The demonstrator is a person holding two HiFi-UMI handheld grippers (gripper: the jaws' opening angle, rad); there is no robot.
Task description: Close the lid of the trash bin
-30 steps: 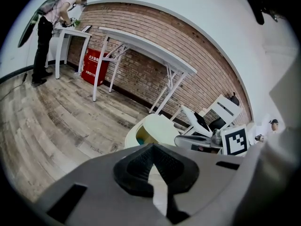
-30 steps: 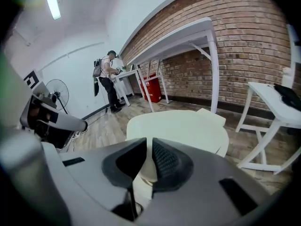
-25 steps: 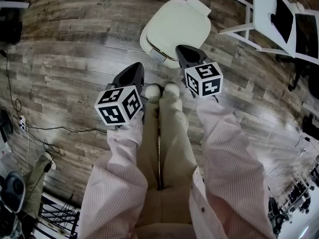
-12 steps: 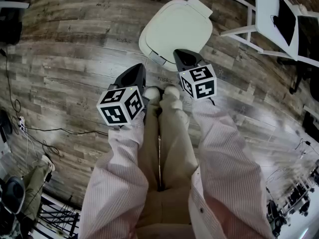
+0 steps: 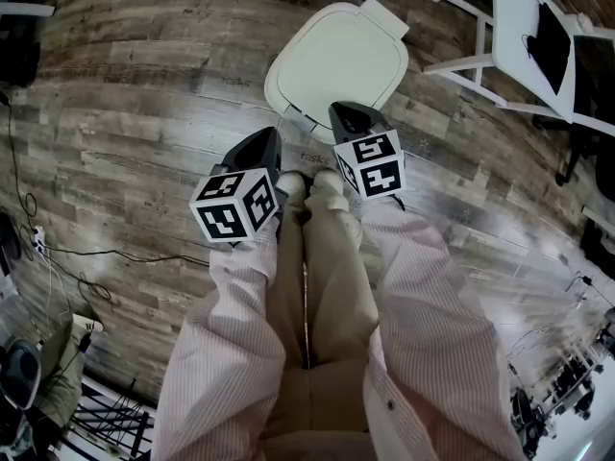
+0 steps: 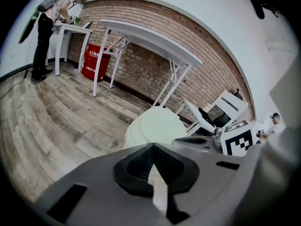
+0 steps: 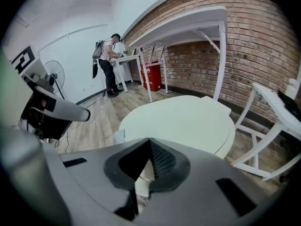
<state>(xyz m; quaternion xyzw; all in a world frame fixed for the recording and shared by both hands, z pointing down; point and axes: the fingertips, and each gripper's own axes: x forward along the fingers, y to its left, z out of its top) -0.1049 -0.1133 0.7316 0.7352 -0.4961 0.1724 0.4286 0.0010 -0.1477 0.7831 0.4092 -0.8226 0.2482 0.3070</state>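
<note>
The cream trash bin [image 5: 336, 60] stands on the wood floor ahead of my feet, its lid lying flat on top. The lid also fills the middle of the right gripper view [image 7: 183, 121] and shows beyond the jaws in the left gripper view [image 6: 157, 126]. My left gripper [image 5: 267, 134] hangs left of the bin's near edge, its jaws shut with nothing between them [image 6: 151, 147]. My right gripper [image 5: 338, 111] hovers at the bin's near rim, clear of the lid, jaws shut and empty [image 7: 149, 142].
White chairs [image 5: 524, 27] stand right of the bin. Cables [image 5: 48, 243] trail over the floor at the left. My shoes [image 5: 309, 179] are just behind the bin. A white table [image 6: 150, 41], a red box [image 6: 95, 62] and a person [image 6: 49, 27] are farther off by the brick wall.
Both grippers have sunk a little. The right one's marker cube has drifted left toward my legs. The bin's lid lies flat throughout.
</note>
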